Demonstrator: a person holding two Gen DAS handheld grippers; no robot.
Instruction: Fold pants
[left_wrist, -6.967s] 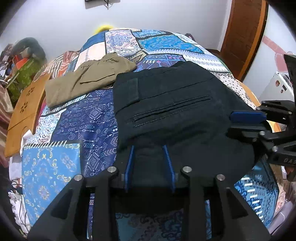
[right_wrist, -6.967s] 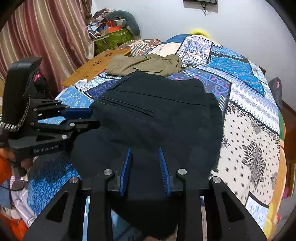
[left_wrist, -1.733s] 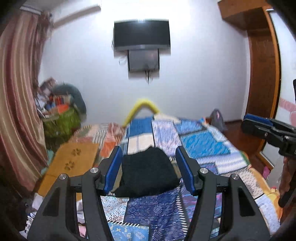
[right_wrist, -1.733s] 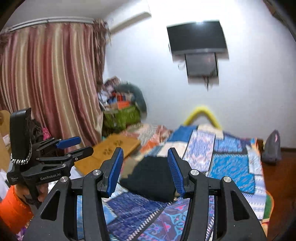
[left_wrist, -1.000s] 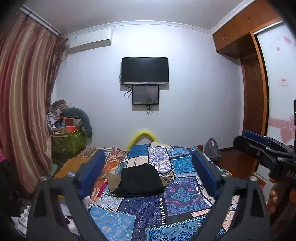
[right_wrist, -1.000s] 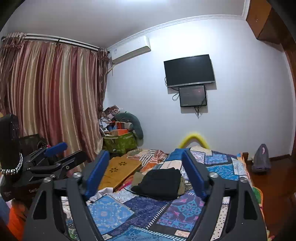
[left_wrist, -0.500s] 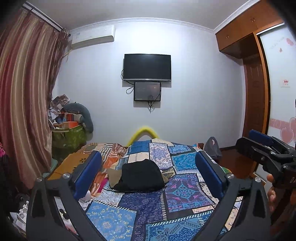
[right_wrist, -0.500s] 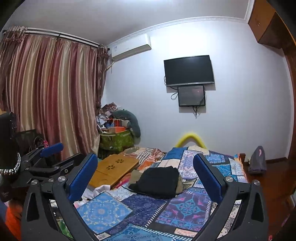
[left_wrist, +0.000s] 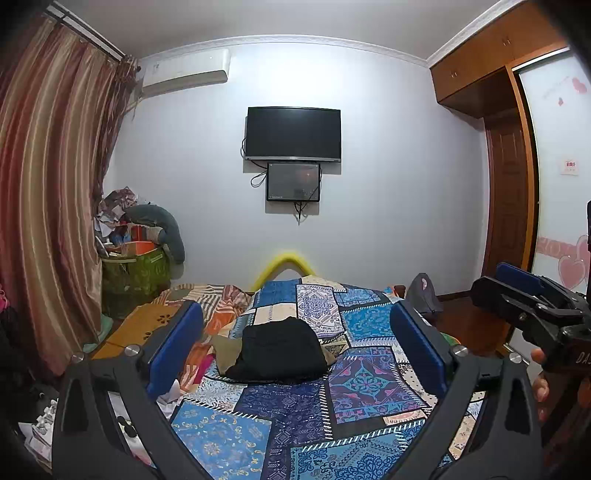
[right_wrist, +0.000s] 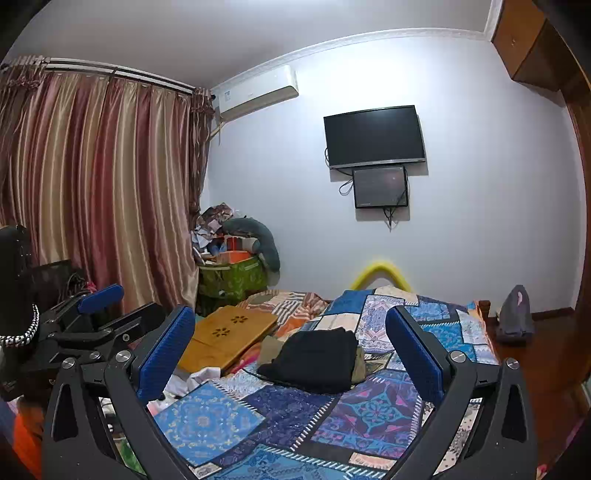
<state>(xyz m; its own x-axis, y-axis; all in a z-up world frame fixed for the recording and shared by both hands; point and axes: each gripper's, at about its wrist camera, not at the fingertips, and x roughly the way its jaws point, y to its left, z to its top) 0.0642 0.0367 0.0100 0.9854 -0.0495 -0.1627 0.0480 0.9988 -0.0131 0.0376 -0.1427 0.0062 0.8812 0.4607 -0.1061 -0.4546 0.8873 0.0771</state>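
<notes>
Now your left gripper (left_wrist: 295, 343) and right gripper (right_wrist: 290, 343) gape empty; folded black pants (left_wrist: 279, 350) rest mid-bed (left_wrist: 369, 376), atop khaki clothes (left_wrist: 225, 350).

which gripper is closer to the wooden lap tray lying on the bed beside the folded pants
Left. The wooden lap tray lies on the bed's left side; the left gripper hovers back from it on that side, the right gripper farther right. Neither touches it.

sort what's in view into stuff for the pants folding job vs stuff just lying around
For the job:
black pants, folded on the bed
khaki pants beneath them

Lying about:
wooden lap desk
green bin
grey bag
</notes>
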